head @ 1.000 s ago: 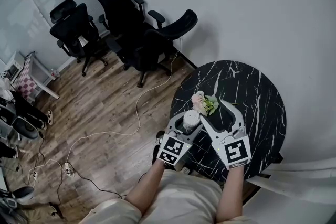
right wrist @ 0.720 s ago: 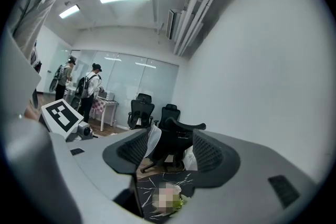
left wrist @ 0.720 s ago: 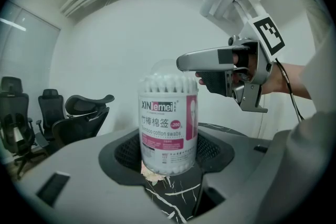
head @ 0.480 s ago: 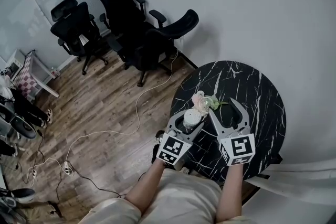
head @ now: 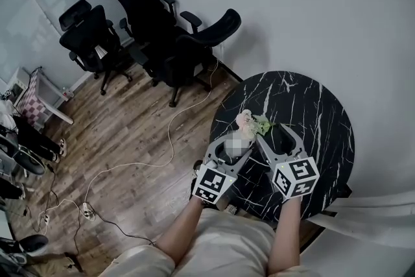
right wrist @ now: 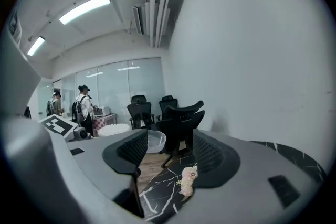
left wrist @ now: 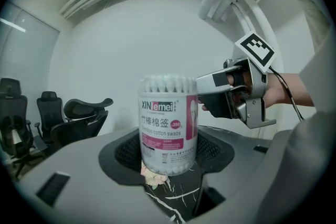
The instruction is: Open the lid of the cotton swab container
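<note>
My left gripper pinches the cotton swab container (packed with swabs). The right gripper has its jaws spread, with a clear lid between them.

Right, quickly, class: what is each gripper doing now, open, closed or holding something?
Left gripper: shut on the cotton swab container.
Right gripper: open, jaws wide apart; the clear lid in view beyond them is not clamped.
</note>
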The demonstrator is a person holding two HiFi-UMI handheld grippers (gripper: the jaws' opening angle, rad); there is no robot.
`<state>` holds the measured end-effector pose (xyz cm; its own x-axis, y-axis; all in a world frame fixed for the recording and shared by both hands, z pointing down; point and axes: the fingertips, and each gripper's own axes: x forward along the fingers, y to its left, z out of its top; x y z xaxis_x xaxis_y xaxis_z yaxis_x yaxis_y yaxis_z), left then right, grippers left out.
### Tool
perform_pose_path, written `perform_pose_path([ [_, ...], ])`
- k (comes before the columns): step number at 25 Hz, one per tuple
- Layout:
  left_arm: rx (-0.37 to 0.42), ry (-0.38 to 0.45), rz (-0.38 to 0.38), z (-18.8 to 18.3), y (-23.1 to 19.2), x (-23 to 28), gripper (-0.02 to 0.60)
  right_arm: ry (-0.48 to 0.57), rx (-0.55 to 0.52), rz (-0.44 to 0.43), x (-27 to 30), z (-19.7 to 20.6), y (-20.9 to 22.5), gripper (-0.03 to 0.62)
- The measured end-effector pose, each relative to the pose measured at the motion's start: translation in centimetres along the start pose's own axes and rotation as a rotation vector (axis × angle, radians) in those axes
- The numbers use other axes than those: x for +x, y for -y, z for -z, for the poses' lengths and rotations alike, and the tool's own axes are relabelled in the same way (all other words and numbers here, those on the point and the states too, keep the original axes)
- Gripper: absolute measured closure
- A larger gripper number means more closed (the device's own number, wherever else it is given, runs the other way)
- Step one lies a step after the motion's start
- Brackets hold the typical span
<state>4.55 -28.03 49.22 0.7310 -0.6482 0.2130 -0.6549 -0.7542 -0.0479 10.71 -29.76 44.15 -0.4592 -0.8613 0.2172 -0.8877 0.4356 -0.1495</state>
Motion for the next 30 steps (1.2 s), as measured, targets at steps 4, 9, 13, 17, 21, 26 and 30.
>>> perform_pose_path([
  [4, -0.01, -0.014, 0.003, 0.8, 0.1, -0.1, 0.319, -0.031, 0.019, -0.028, 0.3, 1.1, -0.5, 0.301],
  [9, -0.016, -0.022, -0.028, 1.5, -0.7, -0.5, 0.319, 0.021, 0.043, -0.067, 0.2, 0.6, -1.3, 0.301],
  [13, -0.046, -0.038, -0.079, 2.3, -2.2, -1.1, 0.319, 0.067, 0.07, -0.085, 0.0, 0.7, -1.4, 0.301],
  [17, -0.09, -0.004, -0.107, 1.5, -3.6, -1.7, 0.319, 0.059, 0.047, -0.078, 0.0, 1.4, -1.2, 0.301],
  [21, -0.104, -0.002, -0.114, 1.6, -4.2, -2.2, 0.319, 0.053, 0.044, -0.059, -0.1, 1.7, -1.0, 0.301],
  [26, -0.115, 0.011, -0.129, 1.5, -4.5, -2.6, 0.319, 0.031, 0.019, -0.044, -0.1, 2.0, -1.0, 0.305],
  [30, -0.127, 0.035, -0.132, 1.4, -4.3, -2.7, 0.319, 0.013, 0.038, -0.029, -0.2, 2.5, -0.5, 0.345],
])
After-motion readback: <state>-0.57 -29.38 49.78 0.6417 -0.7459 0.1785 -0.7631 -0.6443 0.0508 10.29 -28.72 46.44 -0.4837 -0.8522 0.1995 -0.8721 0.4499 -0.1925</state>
